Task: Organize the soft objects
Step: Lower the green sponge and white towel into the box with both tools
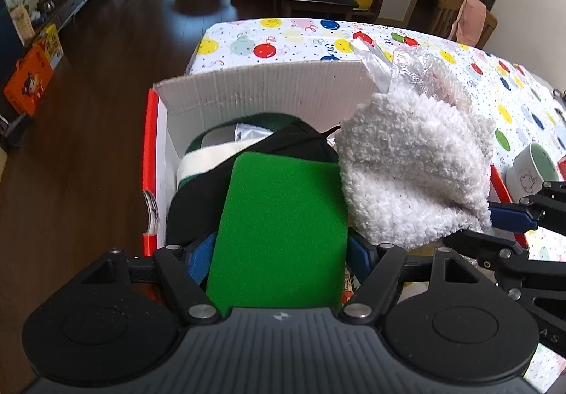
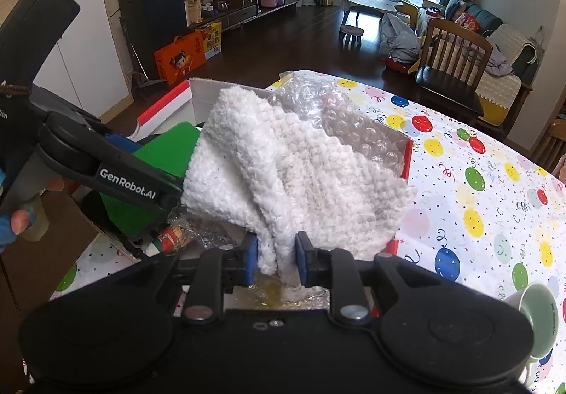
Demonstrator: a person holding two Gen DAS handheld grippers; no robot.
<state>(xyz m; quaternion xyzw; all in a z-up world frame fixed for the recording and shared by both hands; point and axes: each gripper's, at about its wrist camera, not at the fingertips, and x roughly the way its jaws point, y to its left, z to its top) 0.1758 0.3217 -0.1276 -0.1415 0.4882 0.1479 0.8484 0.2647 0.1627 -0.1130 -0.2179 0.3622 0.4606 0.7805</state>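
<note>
Over the balloon-print surface (image 1: 283, 40), my left gripper (image 1: 279, 252) clamps a springy green sponge (image 1: 279, 235); my right gripper (image 2: 276, 258) pinches the limp fluffy cloth (image 2: 300, 174) at its edge.

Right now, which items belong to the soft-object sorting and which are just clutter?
In play:
- green sponge, held by left gripper
- white fluffy cloth, held by right gripper
- cardboard box
- bubble wrap

Lying about:
- mug
- balloon-print tablecloth
</note>
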